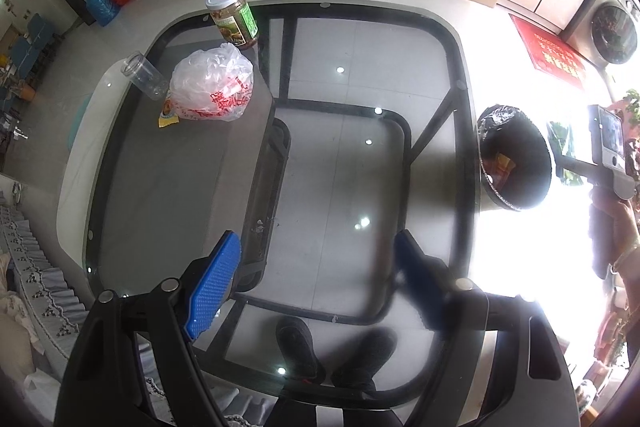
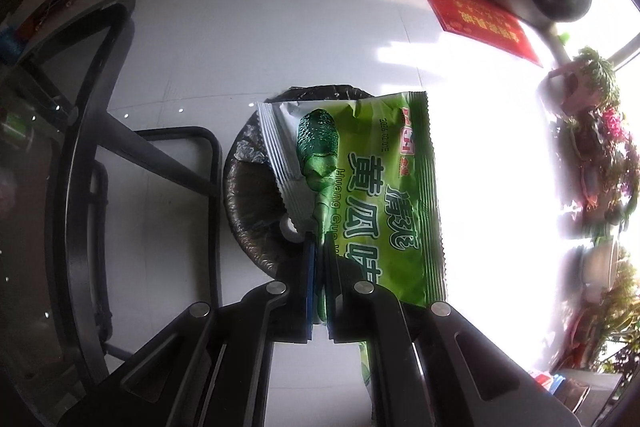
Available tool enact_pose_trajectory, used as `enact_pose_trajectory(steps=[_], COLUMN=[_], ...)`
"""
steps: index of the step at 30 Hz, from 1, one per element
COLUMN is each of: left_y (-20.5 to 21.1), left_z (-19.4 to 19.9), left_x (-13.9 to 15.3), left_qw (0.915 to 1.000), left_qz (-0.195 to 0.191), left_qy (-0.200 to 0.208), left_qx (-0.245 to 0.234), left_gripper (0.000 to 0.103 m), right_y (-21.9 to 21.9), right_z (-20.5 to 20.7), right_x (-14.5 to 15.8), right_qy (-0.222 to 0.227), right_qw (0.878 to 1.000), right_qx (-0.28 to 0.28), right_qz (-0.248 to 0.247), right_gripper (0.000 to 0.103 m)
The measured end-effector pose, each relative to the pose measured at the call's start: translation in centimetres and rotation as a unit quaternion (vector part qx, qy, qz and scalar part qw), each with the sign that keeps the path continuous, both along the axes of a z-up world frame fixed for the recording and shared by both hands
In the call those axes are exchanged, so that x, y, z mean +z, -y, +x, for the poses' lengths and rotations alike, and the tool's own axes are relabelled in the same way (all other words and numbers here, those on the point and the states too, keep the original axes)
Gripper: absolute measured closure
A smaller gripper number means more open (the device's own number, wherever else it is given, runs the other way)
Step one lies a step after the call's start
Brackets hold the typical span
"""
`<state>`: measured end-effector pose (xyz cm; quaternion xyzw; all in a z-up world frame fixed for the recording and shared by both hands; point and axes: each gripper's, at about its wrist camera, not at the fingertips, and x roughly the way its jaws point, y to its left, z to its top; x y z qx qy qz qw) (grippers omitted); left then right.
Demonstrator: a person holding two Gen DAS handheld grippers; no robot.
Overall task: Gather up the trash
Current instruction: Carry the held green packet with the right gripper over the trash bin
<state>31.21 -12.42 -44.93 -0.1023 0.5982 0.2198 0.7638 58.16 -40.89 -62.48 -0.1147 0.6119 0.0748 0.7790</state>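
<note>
Landmark: we take the glass table (image 1: 452, 39) as our reference, dark-framed, with grey floor tiles showing through it.
Clear cup (image 1: 145, 75): on the table's far left part, lying tilted, touching the bag beside it.
Plastic bag (image 1: 214, 87): crumpled, white with red print, on the table just right of the cup, with a yellow scrap (image 1: 168, 119) at its near-left edge.
Jar (image 1: 233, 17): green label, white lid, upright near the table's far edge, just behind the bag.
Left gripper (image 1: 316, 259): we hold it over the table's near edge, its blue pads spread apart, nothing between them.
Trash bin (image 1: 514, 163): on the floor just off the table's right edge, black liner, some scraps inside.
Right gripper (image 2: 318, 241): past the table's right side, above the bin, pinched tight on the wrapper.
Green snack wrapper (image 2: 384, 195): hanging from our right gripper over the bin's mouth, partly covering it.
</note>
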Motion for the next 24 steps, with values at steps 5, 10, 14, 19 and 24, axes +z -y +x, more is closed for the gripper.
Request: enact_pose_trajectory(steps=[5,10,14,19,24], left_y=[0.2,-0.1,-0.2,-0.4,-0.5], left_z=[0.1,0.0,-0.1,-0.2,0.0], left_x=[-0.2,-0.6,-1.0,-1.4,-1.7], left_qw=[1.0,0.9999,0.9998,0.9997,0.9996], left_qz=[0.004,0.007,0.008,0.01,0.011], left_qy=[-0.004,-0.008,-0.015,-0.02,-0.023], left_qx=[-0.003,0.001,0.005,0.013,0.016], left_gripper=[0.025,0.025,0.025,0.025,0.025], right_y=[1.6,2.7,2.9,1.8,1.6], right_z=[1.3,3.0,3.6,4.2,4.1], right_x=[-3.1,-5.6,-7.8,-9.6,-9.7], right_qy=[-0.032,-0.055,-0.082,-0.096,-0.081], right_qw=[0.999,0.996,0.994,0.993,0.995], right_qx=[-0.039,-0.064,-0.072,-0.06,-0.056], right_qz=[-0.006,-0.009,-0.016,-0.021,-0.022], right_gripper=[0.099,0.099,0.098,0.098,0.097])
